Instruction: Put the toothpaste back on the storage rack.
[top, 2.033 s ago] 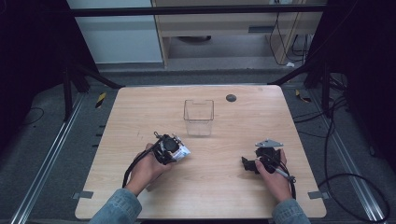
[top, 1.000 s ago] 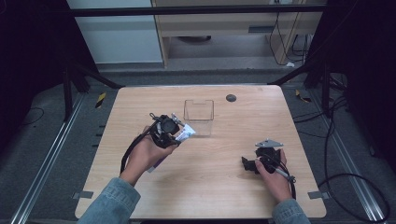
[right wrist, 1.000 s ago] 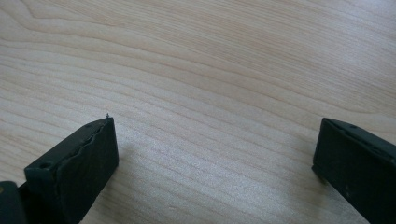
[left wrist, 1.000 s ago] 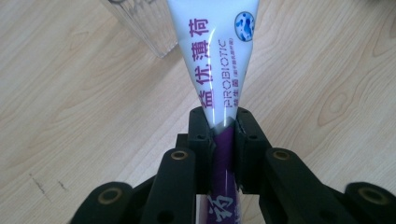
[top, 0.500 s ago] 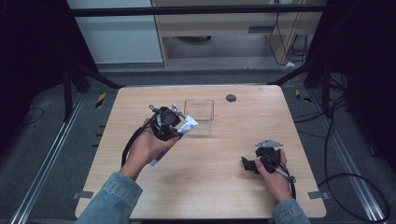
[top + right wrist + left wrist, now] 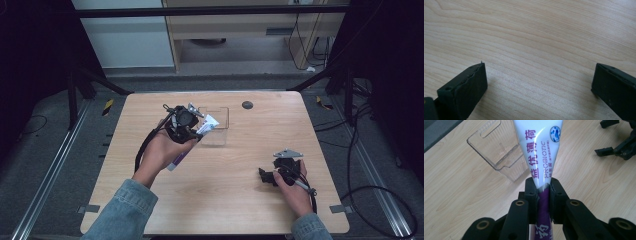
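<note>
High view: left gripper (image 6: pixel 192 131) raised over the wooden table (image 6: pixel 225 200), just beside the clear box (image 6: pixel 216 125), clamping a white-and-purple tube (image 6: pixel 205 125). Right gripper (image 6: pixel 267 176) low near the table's right edge.

Left gripper view: 2 jaws pinch the tube (image 6: pixel 541 157) at its white-purple boundary; "PROBIOTIC" print, flat crimped end forward.

Right gripper view: jaws wide apart over bare wood.

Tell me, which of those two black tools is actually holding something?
The left tool, raised beside the clear plastic box. Its jaws pinch a white-and-purple toothpaste tube. The right tool rests on the wooden table, jaws spread wide with nothing between them.
</note>
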